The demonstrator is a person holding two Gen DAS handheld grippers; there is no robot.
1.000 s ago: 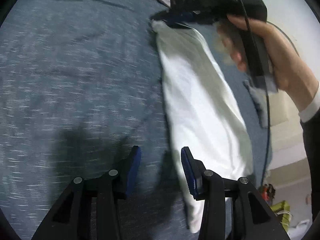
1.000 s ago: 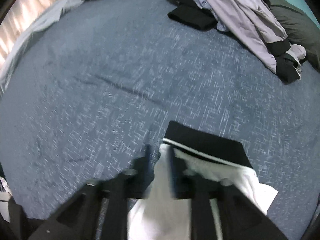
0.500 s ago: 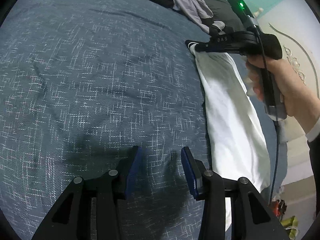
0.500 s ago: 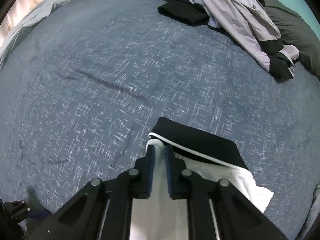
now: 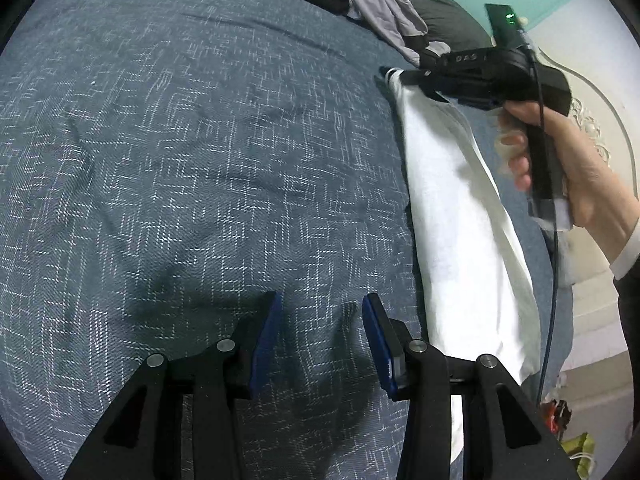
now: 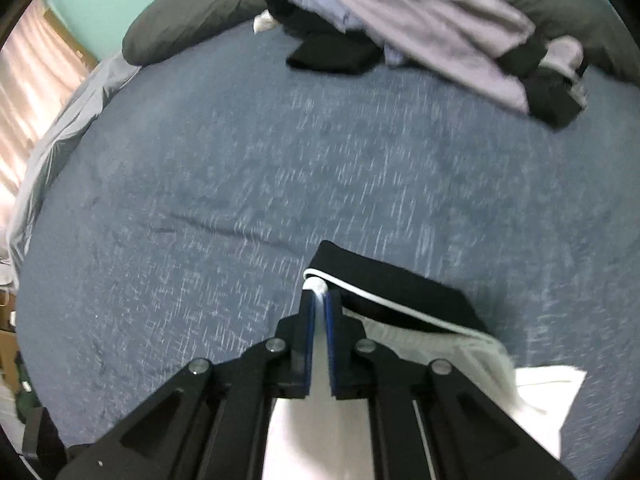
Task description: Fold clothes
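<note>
- The bed [image 5: 200, 160], under a blue woven cover, serves as the folding surface; teal wall beyond.
- An unfolded clothes pile [image 6: 420, 20] waits by the dark pillows [image 6: 192, 28].
- The white garment [image 5: 460, 220] lies stretched along the bed's right side.
- The right tool [image 6: 319, 304] pinches its black-trimmed corner, probably to fold it.
- The left tool [image 5: 320, 324] hovers beside it, jaws apart, empty.

Black tongs [image 5: 320, 344], blue pads, silver screws

a blue woven bed cover [image 6: 280, 152] fills both frames; a dark grey pillow [image 6: 192, 24] lies upper left, pinkish curtain [image 6: 24, 92] far left.
</note>
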